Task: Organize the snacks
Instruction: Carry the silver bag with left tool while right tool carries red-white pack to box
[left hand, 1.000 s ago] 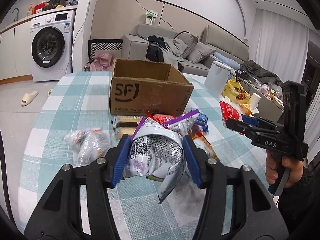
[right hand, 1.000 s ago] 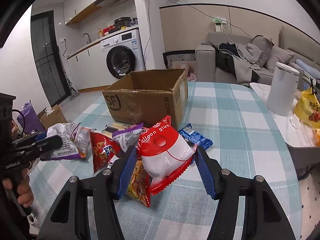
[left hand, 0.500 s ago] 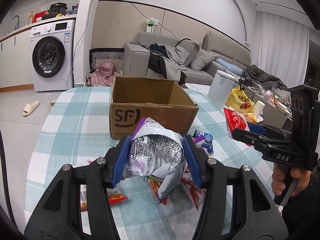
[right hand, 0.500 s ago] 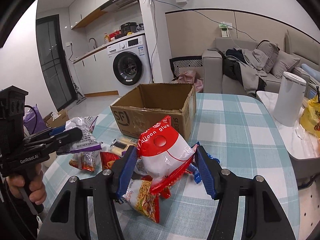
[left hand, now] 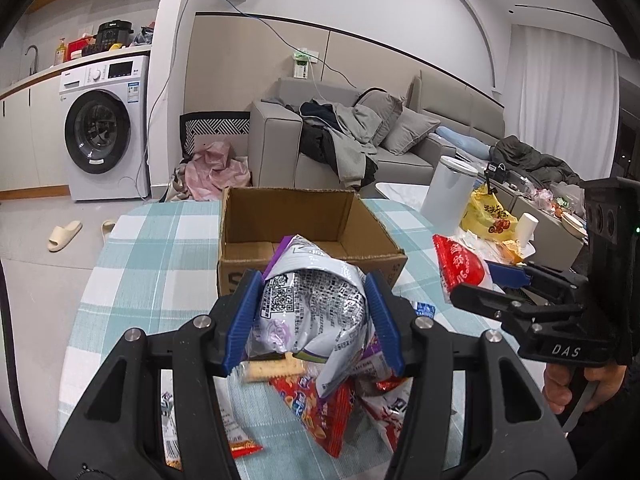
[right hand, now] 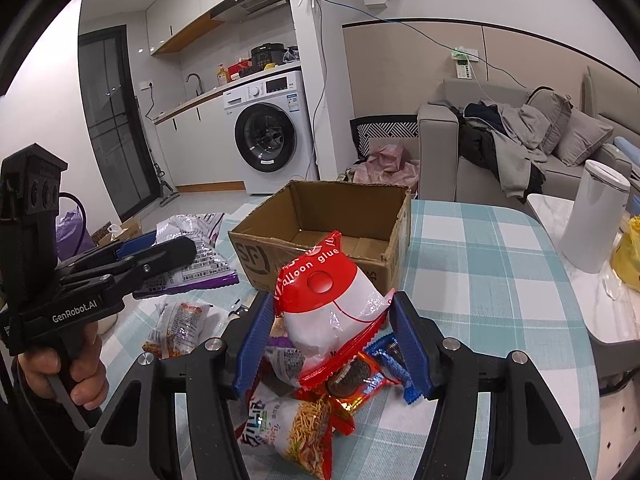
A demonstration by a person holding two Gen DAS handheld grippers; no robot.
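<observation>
My left gripper is shut on a silver and purple snack bag and holds it in the air just short of the open cardboard box. My right gripper is shut on a red and white snack bag, also raised in front of the box. Each gripper shows in the other's view: the right one with its red bag, the left one with its silver bag. The box looks empty inside.
Several loose snack packets lie on the checked tablecloth under the grippers, and more lie under the left gripper. A white kettle and a yellow bag stand at the table's right side. A sofa and washing machine are behind.
Both grippers have risen off the table with their bags and moved toward the box. The box's inside now shows from above.
</observation>
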